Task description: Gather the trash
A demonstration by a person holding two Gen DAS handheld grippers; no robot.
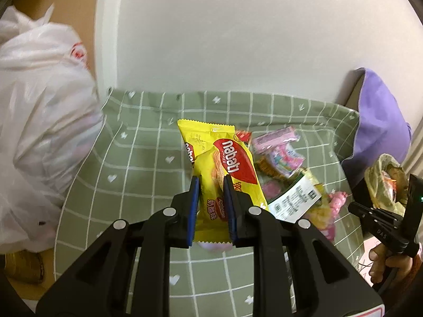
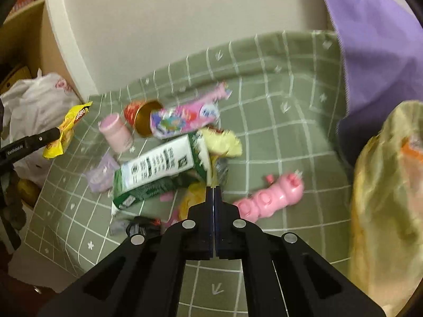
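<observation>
My left gripper [image 1: 210, 181] is shut on a yellow Nabati wafer packet [image 1: 224, 169] and holds it above the green checked cloth [image 1: 132, 158]. The packet also shows at the left of the right wrist view [image 2: 66, 132]. My right gripper [image 2: 214, 188] is shut and empty, its tips over the trash pile. The pile holds a green and white carton [image 2: 156, 169], a pink wrapper [image 2: 185, 117], a pink bottle [image 2: 117, 132], a red and gold cup [image 2: 142, 119], a pink plastic toy [image 2: 267, 198] and a yellow wrapper [image 2: 224, 142].
A white plastic bag [image 1: 39, 132] hangs at the left, off the table edge. A yellow-green bag [image 2: 388, 198] with trash in it is at the right. A purple cloth [image 2: 375, 39] lies at the back right. A white wall [image 1: 238, 26] stands behind.
</observation>
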